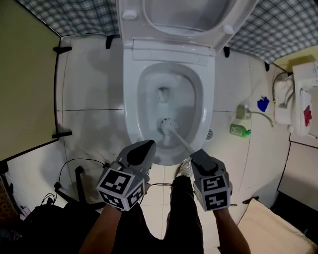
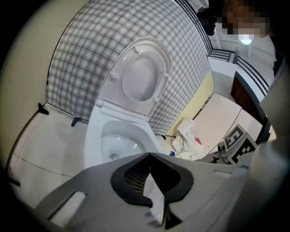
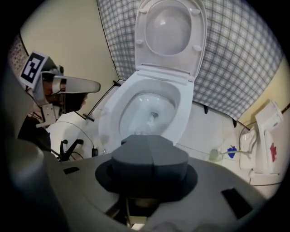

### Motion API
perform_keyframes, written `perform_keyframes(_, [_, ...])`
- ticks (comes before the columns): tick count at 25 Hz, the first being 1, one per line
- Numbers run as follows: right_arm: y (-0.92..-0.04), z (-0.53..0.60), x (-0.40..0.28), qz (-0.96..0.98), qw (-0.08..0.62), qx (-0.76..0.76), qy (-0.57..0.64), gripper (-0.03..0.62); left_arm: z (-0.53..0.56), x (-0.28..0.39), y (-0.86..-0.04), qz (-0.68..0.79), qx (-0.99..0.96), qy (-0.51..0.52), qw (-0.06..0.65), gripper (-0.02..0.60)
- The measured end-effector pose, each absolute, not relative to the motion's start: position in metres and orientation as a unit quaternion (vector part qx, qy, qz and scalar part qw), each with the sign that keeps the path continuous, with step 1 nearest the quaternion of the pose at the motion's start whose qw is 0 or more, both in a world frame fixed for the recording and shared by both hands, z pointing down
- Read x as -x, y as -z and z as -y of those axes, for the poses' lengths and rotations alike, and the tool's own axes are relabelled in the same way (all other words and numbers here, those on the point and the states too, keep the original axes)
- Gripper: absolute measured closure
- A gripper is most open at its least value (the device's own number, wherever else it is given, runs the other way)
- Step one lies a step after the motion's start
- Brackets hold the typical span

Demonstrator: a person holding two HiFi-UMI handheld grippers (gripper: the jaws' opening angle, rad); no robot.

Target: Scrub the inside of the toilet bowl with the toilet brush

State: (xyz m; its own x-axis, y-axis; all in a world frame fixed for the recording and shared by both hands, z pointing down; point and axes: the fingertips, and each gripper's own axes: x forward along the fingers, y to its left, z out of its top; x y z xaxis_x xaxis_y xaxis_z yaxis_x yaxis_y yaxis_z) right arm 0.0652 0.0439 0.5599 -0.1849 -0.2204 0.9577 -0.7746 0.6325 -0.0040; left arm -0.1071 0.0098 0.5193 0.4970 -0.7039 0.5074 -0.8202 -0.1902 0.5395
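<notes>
toilet brush (image 1: 168, 126) head lies at the near wall of the toilet bowl (image 1: 130, 94) — handle (image 1: 183, 143) slants back up to your right tongs (image 1: 199, 156), clamped on it; left tongs (image 1: 143, 149) closed, empty — right hand is nearer.

I'm in a bathroom, toilet corner. Evidence: white ceramic toilet (image 1: 130, 84) with lid up, white round-headed toilet brush (image 1: 168, 126) in its bowl, glossy white floor tiles (image 1: 87, 89), grey checked wall tiles (image 1: 74, 15), green plastic bottle (image 1: 240, 130) on the floor.
</notes>
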Motion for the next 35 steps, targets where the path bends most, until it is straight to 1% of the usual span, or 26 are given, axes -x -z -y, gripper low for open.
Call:
perform_keyframes(3, [-0.552, -0.057, -0.069, 0.728, 0.545, -0.329, -0.257, 0.433, -0.009, 0.103, -0.517, 0.493, -0.77, -0.071, 0.398, 0.574])
perform_keyframes(6, [-0.565, -0.052, -0.061, 0.734, 0.538, -0.327, -0.256, 0.431, -0.01, 0.103, -0.518, 0.492, -0.771, -0.072, 0.399, 0.572])
perform_keyframes(9, [-0.591, -0.026, -0.044, 0.737, 0.533, -0.33, -0.252, 0.431, -0.012, 0.102, -0.518, 0.49, -0.771, -0.076, 0.399, 0.573])
perform_keyframes(13, [-0.626, 0.018, -0.025, 0.727, 0.545, -0.334, -0.253, 0.43, -0.014, 0.104, -0.517, 0.49, -0.773, -0.08, 0.396, 0.573])
perform_keyframes(16, [-0.641, 0.046, -0.024, 0.716, 0.548, -0.344, -0.264, 0.43, -0.015, 0.105, -0.516, 0.492, -0.772, -0.08, 0.394, 0.573])
perform_keyframes(19, [-0.646, 0.051, -0.032, 0.704, 0.554, -0.347, -0.278, 0.429, -0.016, 0.107, -0.517, 0.494, -0.771, -0.08, 0.395, 0.572])
perform_keyframes(21, [-0.639, 0.041, -0.035, 0.708, 0.549, -0.341, -0.284, 0.428, -0.018, 0.107, -0.518, 0.494, -0.77, -0.079, 0.397, 0.572])
perform_keyframes(25, [-0.608, 0.003, -0.036, 0.742, 0.517, -0.312, -0.291, 0.428, -0.021, 0.106, -0.519, 0.493, -0.769, -0.078, 0.4, 0.573])
perform_keyframes(31, [-0.563, -0.056, -0.041, 0.769, 0.512, -0.25, -0.29, 0.429, -0.021, 0.106, -0.524, 0.492, -0.766, -0.078, 0.406, 0.572])
perform_keyframes(35, [-0.567, -0.056, -0.03, 0.776, 0.514, -0.244, -0.273, 0.43, -0.019, 0.1, -0.523, 0.488, -0.768, -0.077, 0.406, 0.574])
